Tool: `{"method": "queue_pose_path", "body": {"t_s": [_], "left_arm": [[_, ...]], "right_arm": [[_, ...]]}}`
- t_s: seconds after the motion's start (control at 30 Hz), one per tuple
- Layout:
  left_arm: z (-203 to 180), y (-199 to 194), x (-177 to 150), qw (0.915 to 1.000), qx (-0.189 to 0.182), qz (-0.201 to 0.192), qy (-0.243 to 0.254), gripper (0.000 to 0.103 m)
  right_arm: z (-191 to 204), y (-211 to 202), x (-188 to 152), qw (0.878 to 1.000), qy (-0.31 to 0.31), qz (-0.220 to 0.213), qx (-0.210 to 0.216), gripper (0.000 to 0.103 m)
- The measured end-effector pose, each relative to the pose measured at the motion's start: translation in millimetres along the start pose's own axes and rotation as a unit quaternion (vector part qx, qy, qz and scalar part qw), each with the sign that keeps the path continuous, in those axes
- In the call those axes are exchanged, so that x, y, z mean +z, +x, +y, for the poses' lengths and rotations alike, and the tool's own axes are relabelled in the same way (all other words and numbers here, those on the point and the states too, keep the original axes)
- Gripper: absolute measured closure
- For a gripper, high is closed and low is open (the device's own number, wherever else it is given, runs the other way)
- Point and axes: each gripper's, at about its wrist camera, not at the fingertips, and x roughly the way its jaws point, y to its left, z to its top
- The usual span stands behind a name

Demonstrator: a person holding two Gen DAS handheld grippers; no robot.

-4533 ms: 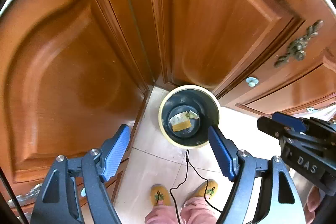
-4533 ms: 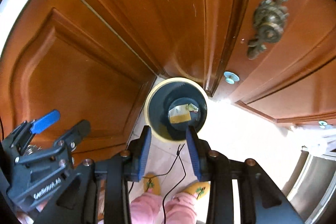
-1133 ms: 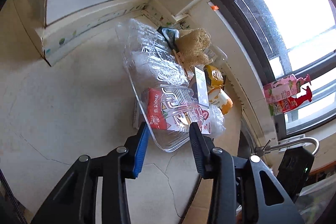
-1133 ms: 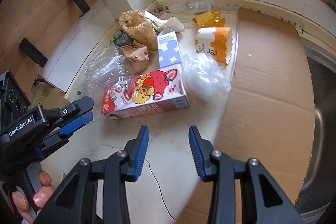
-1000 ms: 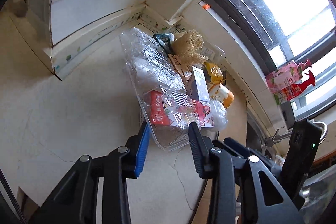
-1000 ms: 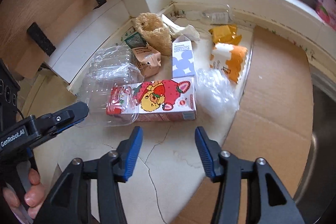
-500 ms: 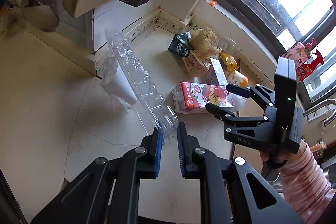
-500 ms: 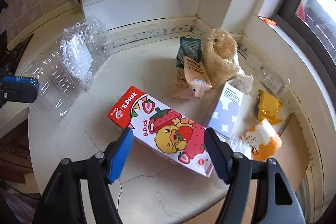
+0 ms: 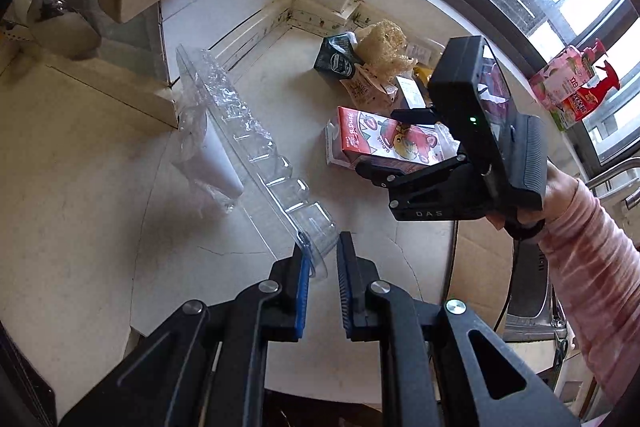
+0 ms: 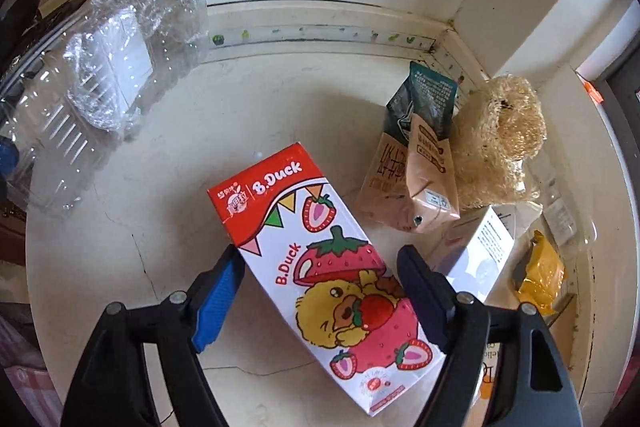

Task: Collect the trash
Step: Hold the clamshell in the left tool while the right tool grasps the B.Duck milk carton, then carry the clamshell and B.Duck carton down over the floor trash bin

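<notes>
On the cracked white countertop (image 10: pixel 168 155), I have the left gripper (image 9: pixel 322 259) pinching the near edge of a clear plastic clamshell tray (image 9: pixel 256 155), which slants up off the surface. My right gripper (image 10: pixel 320 267) has just been opening and now straddles the red B.Duck strawberry carton (image 10: pixel 320 267) lying flat, pads either side without pressing it. Just beyond sit a brown paper pouch (image 10: pixel 416 187), a dark green carton (image 10: pixel 428 95) and a loofah (image 10: pixel 500 143) in the corner.
</notes>
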Motion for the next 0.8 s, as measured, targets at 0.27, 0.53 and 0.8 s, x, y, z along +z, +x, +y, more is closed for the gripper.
{"method": "queue_pose_path", "body": {"t_s": [0.27, 0.53, 0.8], "left_arm": [[-9, -7, -8, 0.9999, -0.002, 0.004, 0.013, 0.095], [-20, -27, -33, 0.9995, -0.018, 0.014, 0.022, 0.097], [-41, -68, -79, 0.9979, -0.035, 0.012, 0.053, 0.097]], "right_arm": [[-4, -3, 7, 0.997, 0.068, 0.006, 0.039, 0.044], [6, -45, -12, 0.979, 0.176, -0.013, 0.099, 0.048], [60, -104, -61, 0.953, 0.258, -0.046, 0.15, 0.048]]}}
